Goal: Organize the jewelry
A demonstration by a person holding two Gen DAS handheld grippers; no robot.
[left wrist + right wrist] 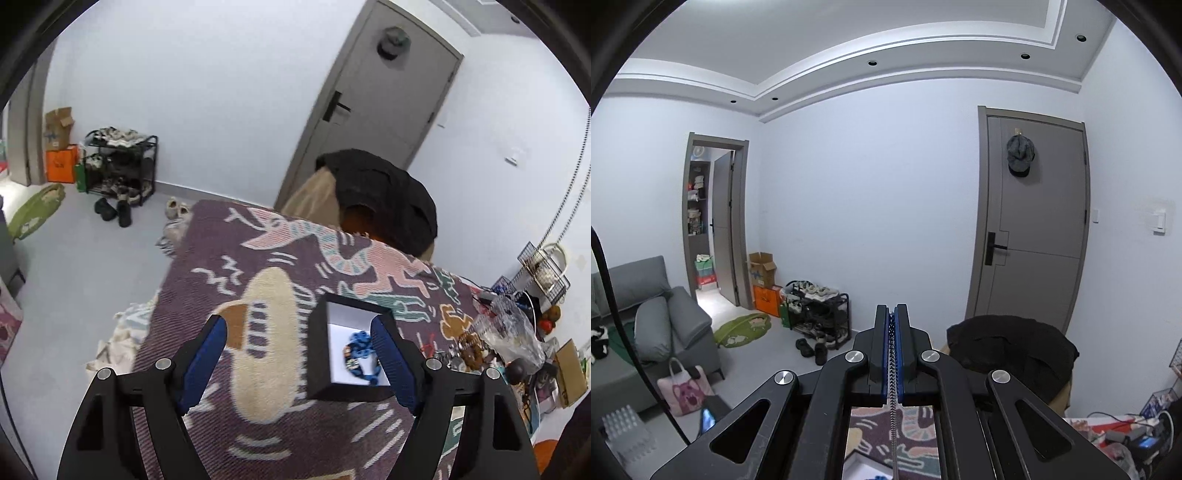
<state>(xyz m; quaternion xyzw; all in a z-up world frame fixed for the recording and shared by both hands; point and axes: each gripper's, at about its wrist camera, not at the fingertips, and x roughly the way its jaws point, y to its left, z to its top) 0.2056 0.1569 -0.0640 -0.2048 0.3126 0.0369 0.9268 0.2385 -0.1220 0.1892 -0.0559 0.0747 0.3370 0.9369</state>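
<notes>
The left tongs (299,354) gape empty over the patterned bench (207,266), box (321,354) with blue beads (360,341) beside the right pad. The right tongs (894,321) pinch a chain (893,417) dangling over the bench. It may swing, miss the box, or snag its rim.

Pale blue-white walls, grey floor. Grey panelled door (1030,221) right of the jaws, dark cap (1019,155) hung on it. Black metal shoe rack (820,314) ahead-left, grey fabric sofa (653,314) far left, recessed ceiling spotlights (872,62) overhead.
</notes>
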